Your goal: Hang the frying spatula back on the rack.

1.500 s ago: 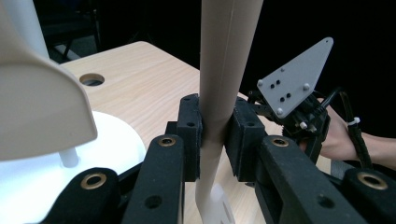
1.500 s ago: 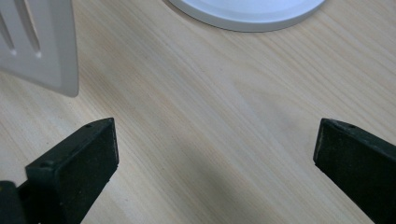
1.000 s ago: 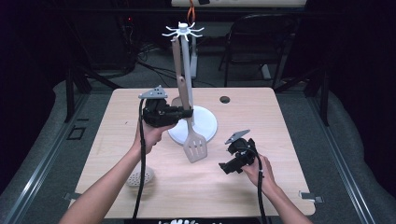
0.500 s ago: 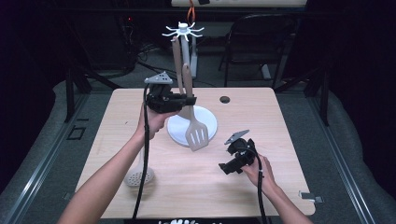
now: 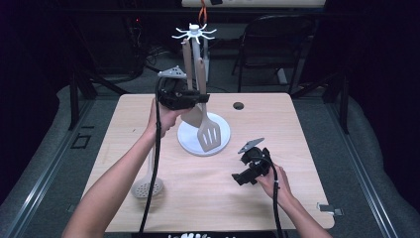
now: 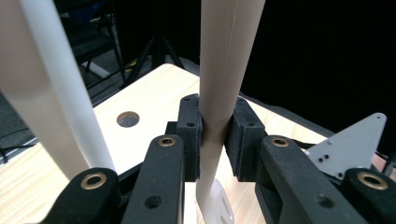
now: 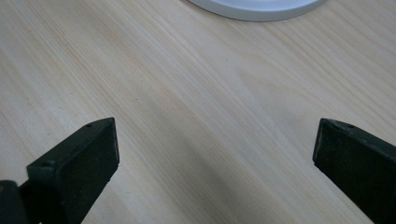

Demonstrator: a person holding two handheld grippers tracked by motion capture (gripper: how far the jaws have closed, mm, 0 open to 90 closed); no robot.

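Observation:
A beige slotted spatula hangs upright in my left gripper, whose jaws are shut on its handle beside the white utensil stand. The spatula's head hovers over the stand's round base. Another beige utensil hangs from the stand's hooks, just behind the spatula. A pale skimmer lies on the table's near left. My right gripper rests low at the near right, its jaws wide apart over bare wood.
The light wooden table has a round cable hole behind the stand. A dark chair stands beyond the far edge. The stand's pole rises close to the left jaw.
My left gripper has risen and moved toward the stand's top, carrying the spatula upward over the base. The right gripper has stayed where it was.

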